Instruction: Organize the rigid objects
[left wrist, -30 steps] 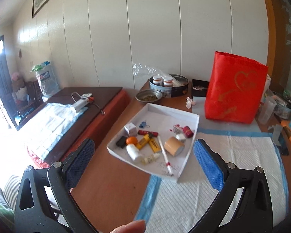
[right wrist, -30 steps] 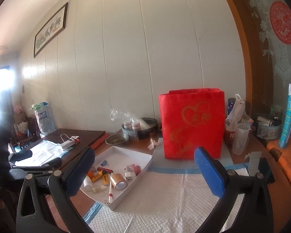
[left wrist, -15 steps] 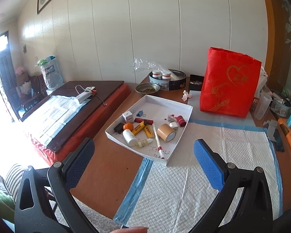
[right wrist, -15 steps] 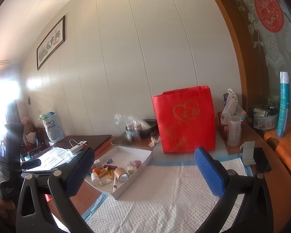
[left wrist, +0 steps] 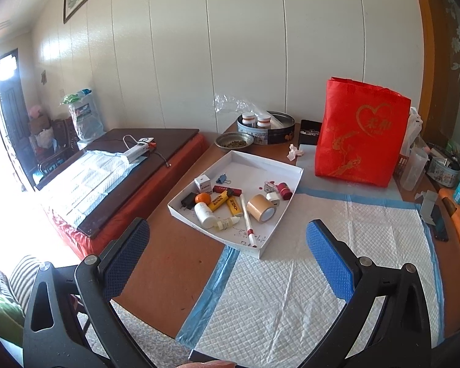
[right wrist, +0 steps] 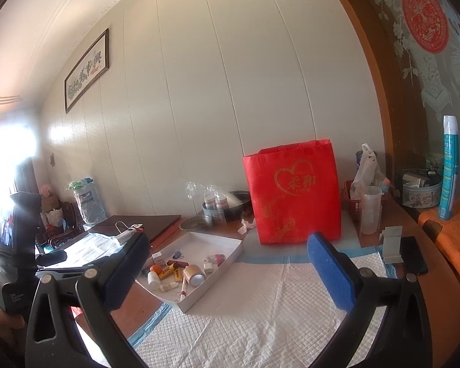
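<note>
A white tray [left wrist: 291, 168] on the brown table holds several small items: a tan tape roll [left wrist: 261, 208], an orange ball [left wrist: 203, 198], a white bottle [left wrist: 204, 214], yellow tubes [left wrist: 220, 199], a pen [left wrist: 247, 217] and a small white box [left wrist: 203, 183]. The tray also shows in the right wrist view [right wrist: 230, 243]. My left gripper [left wrist: 227, 257] is open and empty, held above the table's near edge, short of the tray. My right gripper [right wrist: 227, 263] is open and empty, high above the white pad.
A red gift bag [left wrist: 360, 135] stands behind the tray. A white quilted pad [left wrist: 322, 276] covers the table's right part. A round tin [left wrist: 268, 128] and metal dish [left wrist: 234, 142] sit at the back. A phone [right wrist: 414, 254] and clear cup [right wrist: 370, 208] lie right.
Both grippers have pulled back and risen, so the tray and table look farther and smaller. The right view has tilted up toward the wall. Both stay open.
</note>
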Demonstrator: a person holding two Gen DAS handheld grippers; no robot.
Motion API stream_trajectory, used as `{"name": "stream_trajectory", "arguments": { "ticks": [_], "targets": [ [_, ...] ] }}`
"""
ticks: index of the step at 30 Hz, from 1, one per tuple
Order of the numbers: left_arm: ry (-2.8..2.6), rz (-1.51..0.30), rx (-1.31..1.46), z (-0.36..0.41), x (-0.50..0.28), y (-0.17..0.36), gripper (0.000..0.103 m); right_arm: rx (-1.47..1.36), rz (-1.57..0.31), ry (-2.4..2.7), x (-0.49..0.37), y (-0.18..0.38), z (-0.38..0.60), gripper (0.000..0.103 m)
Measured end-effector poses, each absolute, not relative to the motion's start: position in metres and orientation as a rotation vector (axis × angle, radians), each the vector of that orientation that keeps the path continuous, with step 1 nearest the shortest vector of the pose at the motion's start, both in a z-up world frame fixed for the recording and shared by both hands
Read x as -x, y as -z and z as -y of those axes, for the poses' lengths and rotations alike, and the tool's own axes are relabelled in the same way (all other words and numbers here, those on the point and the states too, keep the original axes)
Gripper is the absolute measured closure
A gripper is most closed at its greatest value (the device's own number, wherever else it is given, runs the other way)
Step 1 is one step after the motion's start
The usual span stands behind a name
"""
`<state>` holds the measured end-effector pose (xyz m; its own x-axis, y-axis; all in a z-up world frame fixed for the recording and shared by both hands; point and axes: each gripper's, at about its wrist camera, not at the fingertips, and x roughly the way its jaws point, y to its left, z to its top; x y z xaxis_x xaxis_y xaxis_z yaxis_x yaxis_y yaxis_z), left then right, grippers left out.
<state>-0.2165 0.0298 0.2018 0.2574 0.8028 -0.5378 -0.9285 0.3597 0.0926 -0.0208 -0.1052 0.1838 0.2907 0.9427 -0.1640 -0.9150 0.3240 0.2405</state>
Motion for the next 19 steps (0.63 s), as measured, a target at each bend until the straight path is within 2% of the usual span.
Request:
{"name": "stream_trajectory", "arguments": {
  "ticks": [19],
  "targets": [
    [-1.168, -0.572, 0.269, -0.0300, 0.2159, -0.2001, 0.000, -0.098, -0.318, -1.236, 0.0216, -0.1813, 0.1056, 0.000]
  ]
}}
